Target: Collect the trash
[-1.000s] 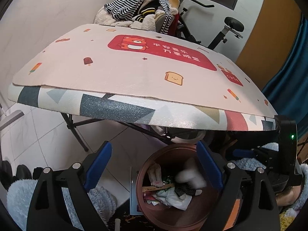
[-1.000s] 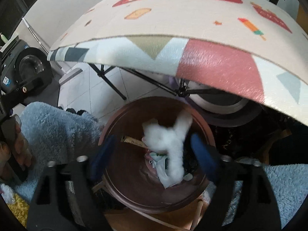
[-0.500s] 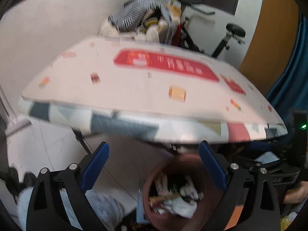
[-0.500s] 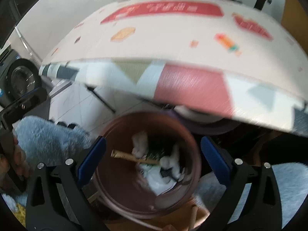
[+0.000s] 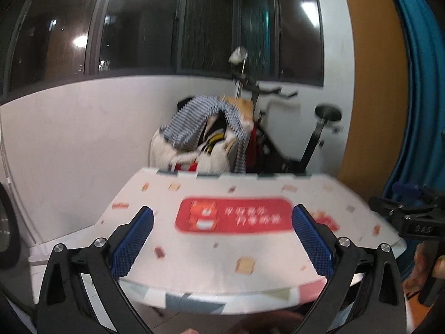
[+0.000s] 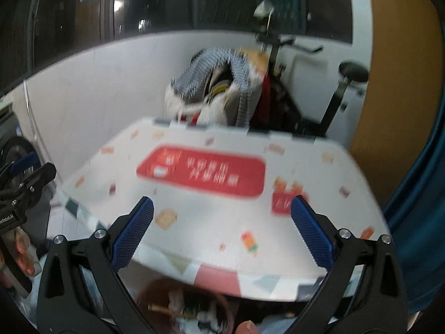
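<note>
While both tongs, left gripper (image 5: 222, 236) and right gripper (image 6: 222, 232), are gaping wide and empty, you are seeing the trash (image 6: 192, 313), probably soft, light tissue to pinch mid-wad, lying in the brown bin (image 6: 144, 299) below the table (image 6: 211, 217).

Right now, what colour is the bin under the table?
Reddish brown; the bin shows best in the right wrist view.

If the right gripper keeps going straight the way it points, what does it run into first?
Most likely the table mat: the open, empty right gripper aims slightly downward at its near part. Nothing else shows in that line, though blur leaves depth unclear.
</note>
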`<state>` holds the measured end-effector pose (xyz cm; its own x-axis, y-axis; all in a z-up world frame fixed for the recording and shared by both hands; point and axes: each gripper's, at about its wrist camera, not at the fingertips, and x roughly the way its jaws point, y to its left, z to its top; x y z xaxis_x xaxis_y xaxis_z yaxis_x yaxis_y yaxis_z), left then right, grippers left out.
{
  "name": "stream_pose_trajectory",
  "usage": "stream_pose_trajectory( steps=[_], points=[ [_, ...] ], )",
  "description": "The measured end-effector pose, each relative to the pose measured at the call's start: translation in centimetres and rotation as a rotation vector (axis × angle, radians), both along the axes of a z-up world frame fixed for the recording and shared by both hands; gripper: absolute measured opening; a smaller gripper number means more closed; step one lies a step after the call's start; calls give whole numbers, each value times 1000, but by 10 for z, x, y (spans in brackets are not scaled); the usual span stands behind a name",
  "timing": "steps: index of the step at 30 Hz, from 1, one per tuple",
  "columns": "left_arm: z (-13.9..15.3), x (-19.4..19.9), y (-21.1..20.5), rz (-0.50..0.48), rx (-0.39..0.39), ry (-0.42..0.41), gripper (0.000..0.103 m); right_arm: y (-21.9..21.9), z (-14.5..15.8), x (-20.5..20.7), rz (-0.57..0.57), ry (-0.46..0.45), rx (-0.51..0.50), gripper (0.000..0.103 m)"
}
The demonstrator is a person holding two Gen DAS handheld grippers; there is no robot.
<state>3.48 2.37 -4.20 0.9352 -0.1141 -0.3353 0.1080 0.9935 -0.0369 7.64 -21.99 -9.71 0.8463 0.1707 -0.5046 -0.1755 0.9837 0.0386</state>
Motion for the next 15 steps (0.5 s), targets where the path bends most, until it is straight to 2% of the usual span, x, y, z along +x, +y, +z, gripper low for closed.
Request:
stream_pose_trajectory(
  steps=[5,15],
  points=[
    [27,-11,1,-3,-45,-44,97,-14,36,-11,-29,-76,31,97],
    [39,-18,-7,40,36,-47,97,-21,56,-27,-53,-128,30,97]
  ],
)
